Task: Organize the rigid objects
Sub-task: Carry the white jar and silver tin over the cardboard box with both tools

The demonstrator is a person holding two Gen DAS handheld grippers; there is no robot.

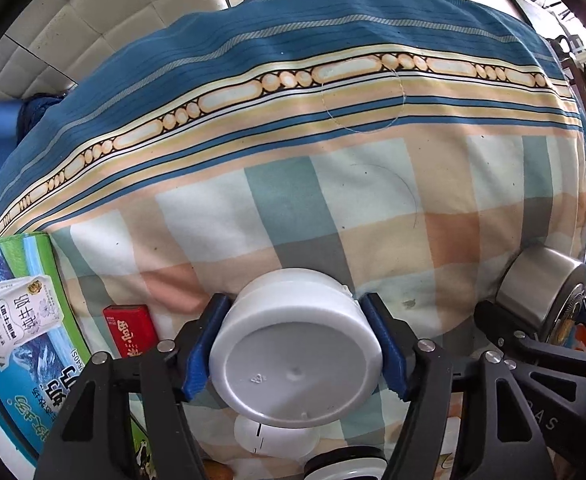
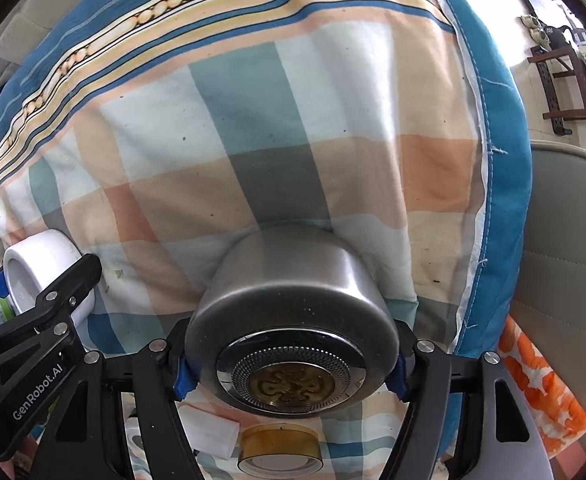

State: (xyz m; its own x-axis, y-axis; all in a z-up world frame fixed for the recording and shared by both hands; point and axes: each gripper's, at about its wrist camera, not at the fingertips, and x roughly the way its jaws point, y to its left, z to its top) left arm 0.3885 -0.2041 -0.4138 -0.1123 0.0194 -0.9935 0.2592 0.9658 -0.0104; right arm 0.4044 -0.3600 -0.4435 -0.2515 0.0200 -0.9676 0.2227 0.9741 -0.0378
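Note:
My left gripper [image 1: 295,344] is shut on a white plastic jar [image 1: 295,360], held on its side with its flat bottom facing the camera, above the checked cloth [image 1: 333,200]. My right gripper [image 2: 291,356] is shut on a round steel container [image 2: 289,320], its patterned brass-centred end facing the camera. The steel container also shows at the right edge of the left wrist view [image 1: 541,292]. The white jar and left gripper show at the left of the right wrist view [image 2: 41,272]. The two held things are side by side, apart.
A green and blue milk carton box [image 1: 17,320] and a small red box [image 1: 131,330] lie at the left. Below the grippers lie a white tube [image 2: 211,430], an amber-sided round tin [image 2: 279,454] and a white round object [image 1: 273,436]. A grey chair [image 2: 565,260] stands right.

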